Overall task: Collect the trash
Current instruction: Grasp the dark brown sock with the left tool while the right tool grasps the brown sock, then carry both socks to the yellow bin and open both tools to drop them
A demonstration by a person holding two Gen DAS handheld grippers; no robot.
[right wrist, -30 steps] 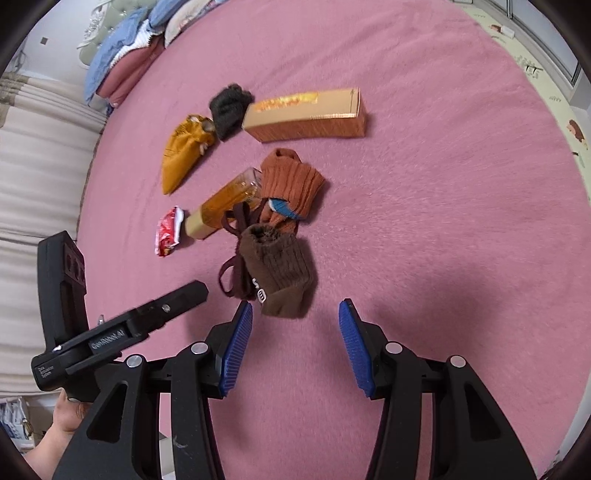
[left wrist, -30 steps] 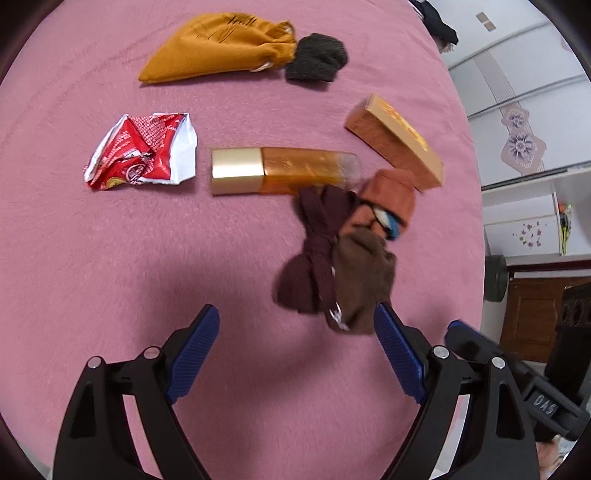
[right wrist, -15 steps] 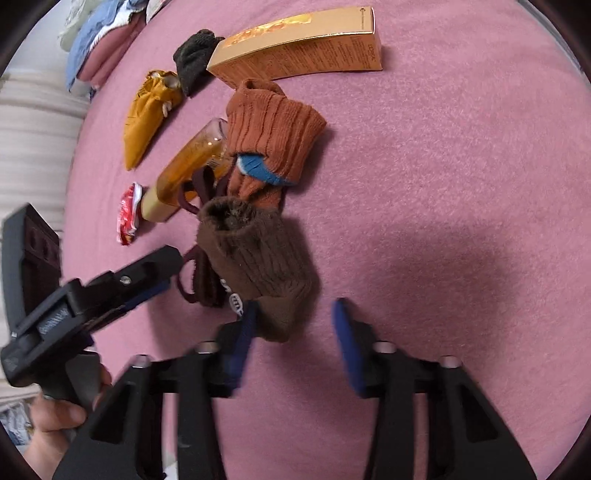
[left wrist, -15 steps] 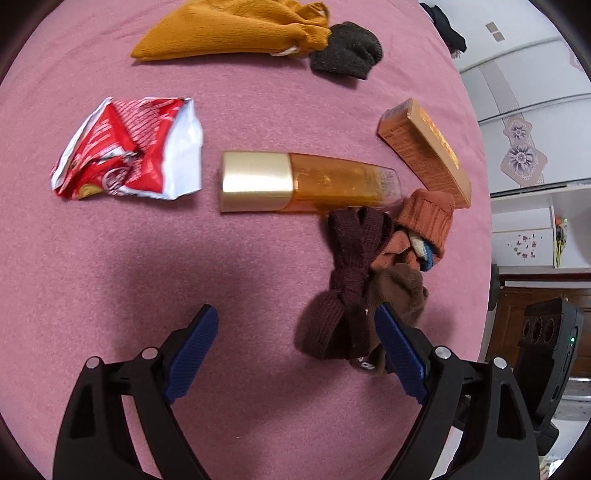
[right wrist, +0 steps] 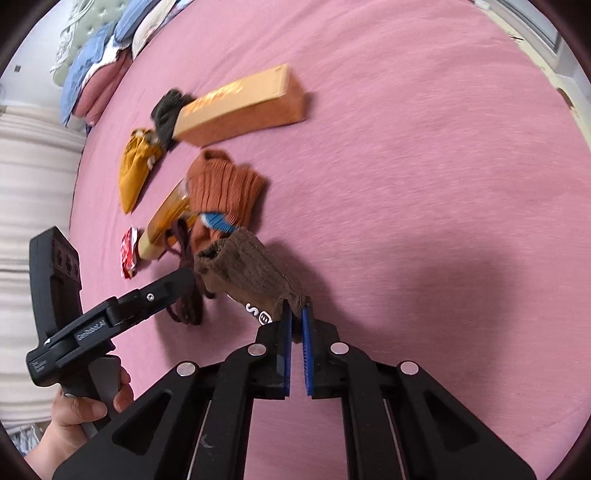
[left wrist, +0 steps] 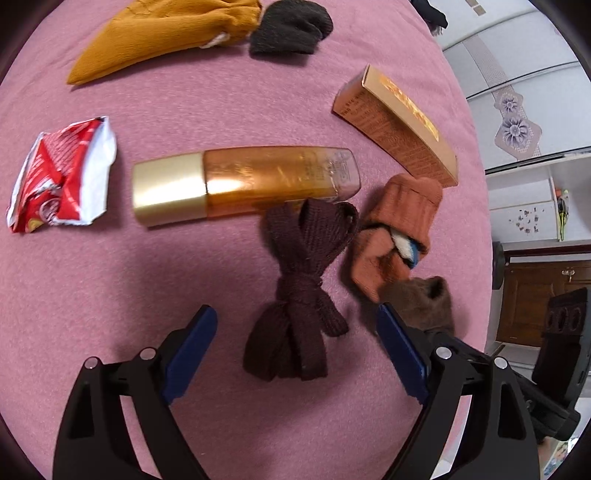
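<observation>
In right wrist view, right claw [right wrist: 296,316] pinching brown sock [right wrist: 251,271], hand [right wrist: 79,421]

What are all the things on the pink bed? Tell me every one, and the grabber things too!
Bedcover: one, pink, under everything.
Snack wrapper: one, red and white, crumpled, far left.
Bottle: one, amber with gold cap, lying in the middle.
Box: one, orange-gold, right of the bottle.
Pouch: one, mustard yellow, top.
Dark sock: one, charcoal, beside the pouch.
Bow-tied sock: one, maroon, below the bottle.
Rust sock: one, orange-brown with a blue bit, right of the bow.
Brown sock: one, pinched at its end.
Left gripper: black with blue pads, open around the bow.
Right gripper: shut on the brown sock.
Hand: one, holding the left gripper's handle.
</observation>
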